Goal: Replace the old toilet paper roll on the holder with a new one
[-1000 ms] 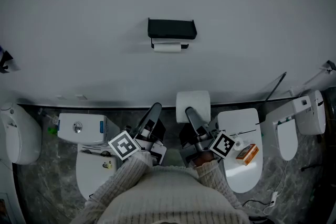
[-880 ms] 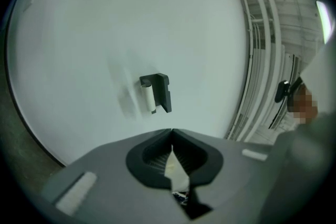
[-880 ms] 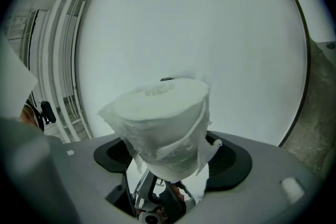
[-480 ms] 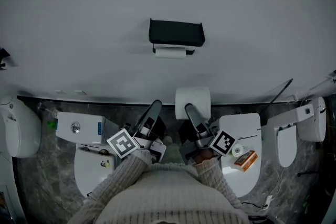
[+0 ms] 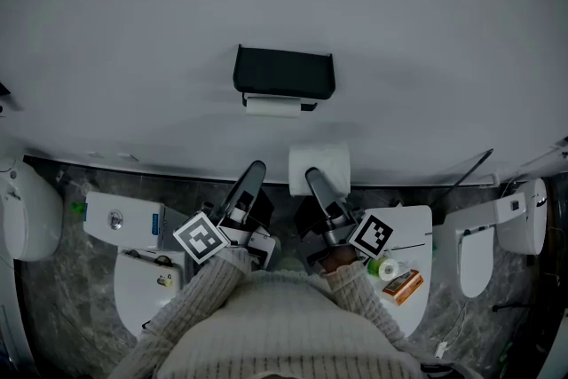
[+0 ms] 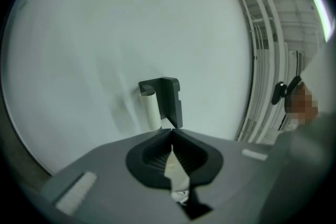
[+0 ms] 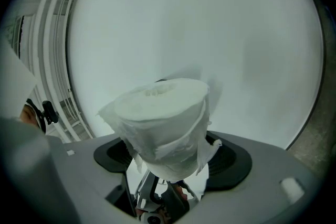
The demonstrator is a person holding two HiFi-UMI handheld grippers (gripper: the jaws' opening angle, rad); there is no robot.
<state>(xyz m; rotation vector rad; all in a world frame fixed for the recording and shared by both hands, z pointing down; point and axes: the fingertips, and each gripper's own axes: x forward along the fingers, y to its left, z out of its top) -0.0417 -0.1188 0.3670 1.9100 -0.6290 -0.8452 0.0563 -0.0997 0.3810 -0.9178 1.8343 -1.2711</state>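
left gripper (image 5: pixel 255 168): grey plastic jaws clenched together, ribbed black pads, nothing between them
right gripper (image 7: pixel 168 157): jaws grasping the full white toilet paper roll (image 7: pixel 160 123) by its curved sides
held roll: soft crinkled paper, loose torn flap; end face with core hole turned up, long axis upright across the jaws
black boxy wall holder (image 5: pixel 284 72): ahead of both jaws, well apart, on the pale matte wall (image 5: pixel 426 31)
thin white nearly spent roll (image 5: pixel 272 106): under the holder, axis level along the wall
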